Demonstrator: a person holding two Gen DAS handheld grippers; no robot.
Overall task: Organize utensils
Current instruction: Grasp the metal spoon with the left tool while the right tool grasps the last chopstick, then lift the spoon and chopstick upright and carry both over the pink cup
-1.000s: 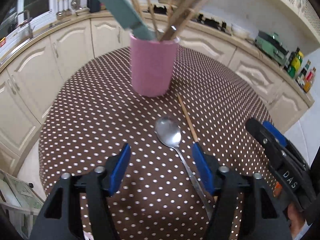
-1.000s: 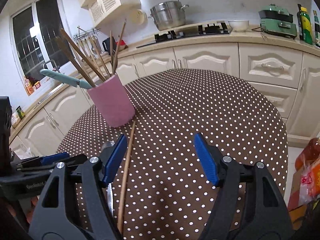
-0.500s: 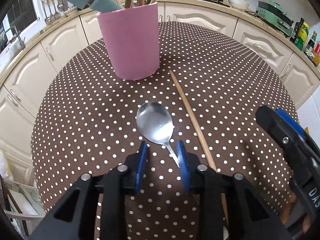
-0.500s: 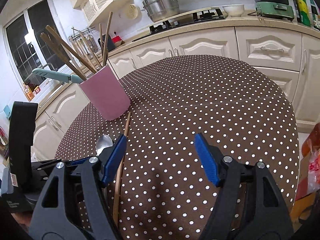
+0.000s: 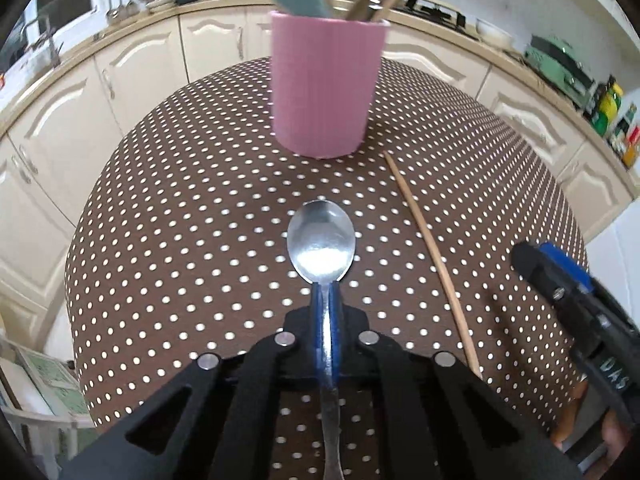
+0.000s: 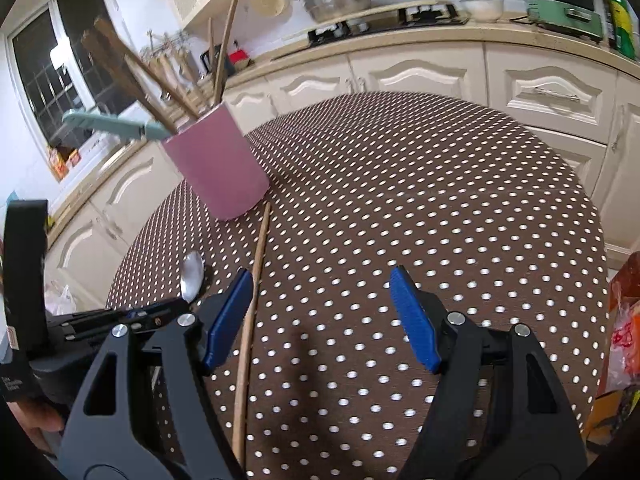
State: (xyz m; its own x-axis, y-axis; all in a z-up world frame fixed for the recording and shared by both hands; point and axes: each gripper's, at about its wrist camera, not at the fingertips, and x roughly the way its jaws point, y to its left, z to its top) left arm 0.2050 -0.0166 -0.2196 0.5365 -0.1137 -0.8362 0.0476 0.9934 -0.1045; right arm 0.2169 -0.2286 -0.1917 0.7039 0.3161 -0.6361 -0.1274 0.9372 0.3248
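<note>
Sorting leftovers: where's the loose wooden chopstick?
In both views, the chopstick lies on the dotted table, between the spoon and right claw.

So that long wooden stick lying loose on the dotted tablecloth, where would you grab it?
Take the wooden chopstick near its middle, coming down from above with the jaws across its width. It lies flat and thin, running away toward the pink holder, so only a pinch across its sides works. The open right gripper is nearest; its left pad sits right beside it.

Steel spoon (image 5: 322, 246) flat on table, bowl toward upright pink holder (image 5: 326, 88).
</note>
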